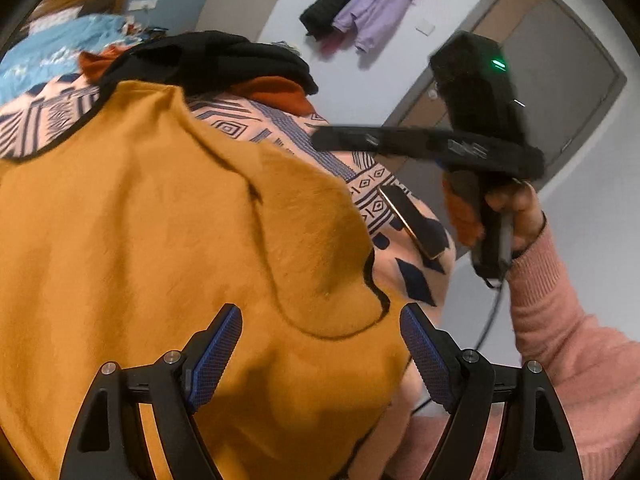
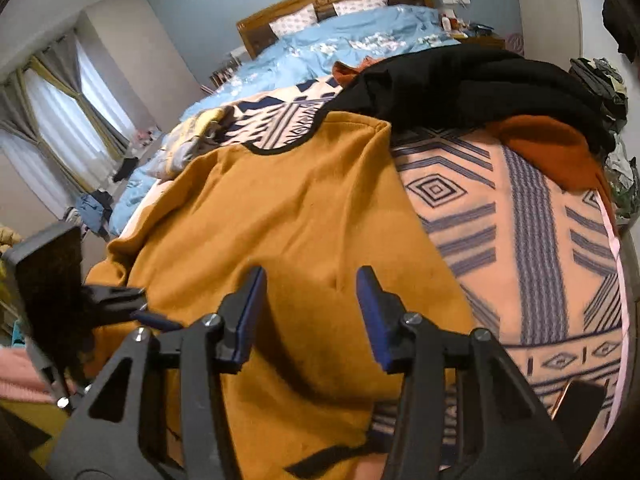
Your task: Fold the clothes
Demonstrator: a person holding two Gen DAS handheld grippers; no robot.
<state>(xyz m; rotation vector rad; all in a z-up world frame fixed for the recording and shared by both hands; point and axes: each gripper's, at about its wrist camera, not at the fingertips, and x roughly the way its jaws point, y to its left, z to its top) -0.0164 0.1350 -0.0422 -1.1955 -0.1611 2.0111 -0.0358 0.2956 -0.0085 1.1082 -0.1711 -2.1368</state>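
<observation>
Left wrist view alone shows a grey door [image 1: 560, 80], a purple top [image 1: 380, 4] hung on the wall and a hand [image 1: 516, 208] in a pink sleeve [image 1: 560, 320] gripping the right claw's handle; right wrist view alone shows the blue bedding [image 2: 340, 40], headboard and curtains. The mustard sweater [image 2: 288, 208] lies spread on a patterned blanket [image 2: 520, 220], rumpled, black-trimmed, directly under and ahead of both claws. Left claw [image 1: 320, 352] stands wide apart, empty. Right claw [image 2: 310, 316] stands partly apart above the sweater, nothing between its pads.

Mustard garment [image 2: 304, 208] spread on blanket [image 2: 520, 216]
</observation>
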